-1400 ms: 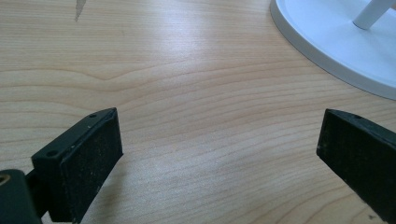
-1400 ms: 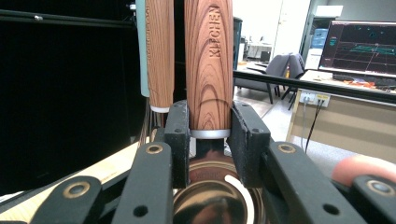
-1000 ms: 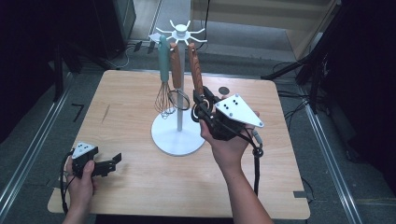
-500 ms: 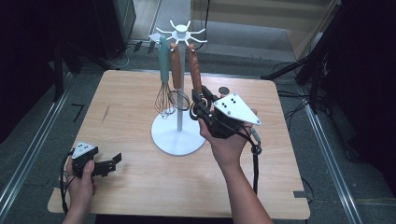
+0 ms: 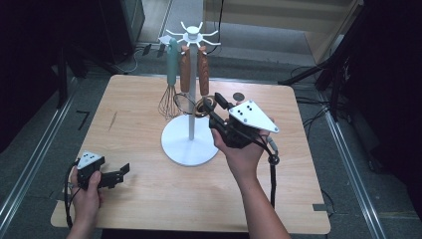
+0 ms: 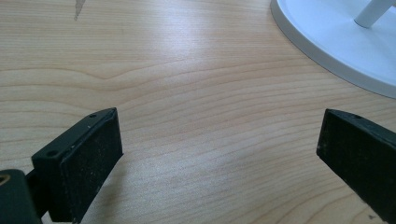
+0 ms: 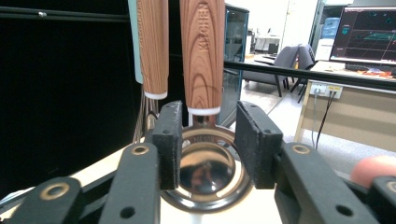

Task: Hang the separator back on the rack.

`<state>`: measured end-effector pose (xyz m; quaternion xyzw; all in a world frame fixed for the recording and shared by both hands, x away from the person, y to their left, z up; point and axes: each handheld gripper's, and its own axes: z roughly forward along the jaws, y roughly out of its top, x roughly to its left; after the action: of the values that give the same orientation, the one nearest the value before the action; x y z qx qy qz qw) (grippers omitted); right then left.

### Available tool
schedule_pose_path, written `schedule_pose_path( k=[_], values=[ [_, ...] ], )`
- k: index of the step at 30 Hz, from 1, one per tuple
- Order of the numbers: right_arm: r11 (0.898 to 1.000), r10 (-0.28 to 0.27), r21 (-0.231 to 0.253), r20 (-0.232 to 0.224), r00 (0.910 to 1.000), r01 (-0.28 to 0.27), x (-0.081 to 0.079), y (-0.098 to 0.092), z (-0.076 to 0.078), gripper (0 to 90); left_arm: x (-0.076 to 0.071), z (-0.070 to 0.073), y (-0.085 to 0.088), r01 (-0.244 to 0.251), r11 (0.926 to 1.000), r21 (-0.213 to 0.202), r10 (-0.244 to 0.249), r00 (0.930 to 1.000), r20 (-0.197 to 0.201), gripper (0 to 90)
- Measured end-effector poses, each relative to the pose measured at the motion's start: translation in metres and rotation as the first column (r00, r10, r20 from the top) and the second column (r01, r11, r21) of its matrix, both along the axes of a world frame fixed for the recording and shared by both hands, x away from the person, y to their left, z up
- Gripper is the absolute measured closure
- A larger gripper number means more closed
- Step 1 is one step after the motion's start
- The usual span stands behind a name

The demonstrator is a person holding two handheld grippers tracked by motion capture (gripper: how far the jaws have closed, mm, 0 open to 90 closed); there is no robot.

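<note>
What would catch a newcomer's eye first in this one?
The white utensil stand at the table's middle, with a teal-handled whisk and two wood-handled tools hanging from its top. The right claw is up at the shiny metal head of the wood-handled utensil, its jaws, just opening, either side of it. The left claw rests open at the near left.

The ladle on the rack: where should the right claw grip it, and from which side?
Grip the narrow metal neck just under the wooden handle, coming in level from the table's near side, as the right claw is now. The ladle hangs upright from the rack, so the neck fits between the pads; the round bowl is too wide and slippery.
</note>
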<state>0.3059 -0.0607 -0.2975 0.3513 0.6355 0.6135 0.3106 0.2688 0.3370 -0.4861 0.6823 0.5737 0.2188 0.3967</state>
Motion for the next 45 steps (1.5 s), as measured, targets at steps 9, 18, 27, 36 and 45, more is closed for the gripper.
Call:
schedule_pose_path(
  k=[9, 18, 27, 36, 45],
  values=[
    [1.0, 0.001, 0.01, -0.03, 0.9995, 0.0, -0.001, -0.006, -0.013, 44.4, 0.0, 0.0, -0.001, 0.0, 1.0, 0.003, 0.0, 1.0, 0.0, 0.2],
    [1.0, 0.007, -0.007, -0.06, 0.9982, -0.008, -0.005, -0.009, -0.03, 23.9, 0.0, 0.0, -0.001, 0.001, 1.0, 0.006, -0.001, 1.0, -0.001, 0.2],
    [0.999, -0.015, -0.035, -0.125, 0.992, 0.011, -0.005, -0.02, -0.06, 20.3, 0.0, 0.0, -0.001, 0.003, 1.0, 0.007, -0.003, 1.0, 0.001, 0.2],
    [0.996, -0.053, -0.078, -0.165, 0.9848, 0.041, -0.014, -0.038, -0.087, 19.4, 0.0, 0.0, -0.001, 0.004, 1.0, 0.007, -0.004, 1.0, 0.0, 0.2],
    [0.994, -0.089, -0.076, -0.188, 0.9781, 0.075, -0.023, -0.061, -0.109, 19.9, 0.0, 0.0, -0.001, 0.003, 1.0, 0.005, -0.003, 1.0, -0.003, 0.2]
  ],
)
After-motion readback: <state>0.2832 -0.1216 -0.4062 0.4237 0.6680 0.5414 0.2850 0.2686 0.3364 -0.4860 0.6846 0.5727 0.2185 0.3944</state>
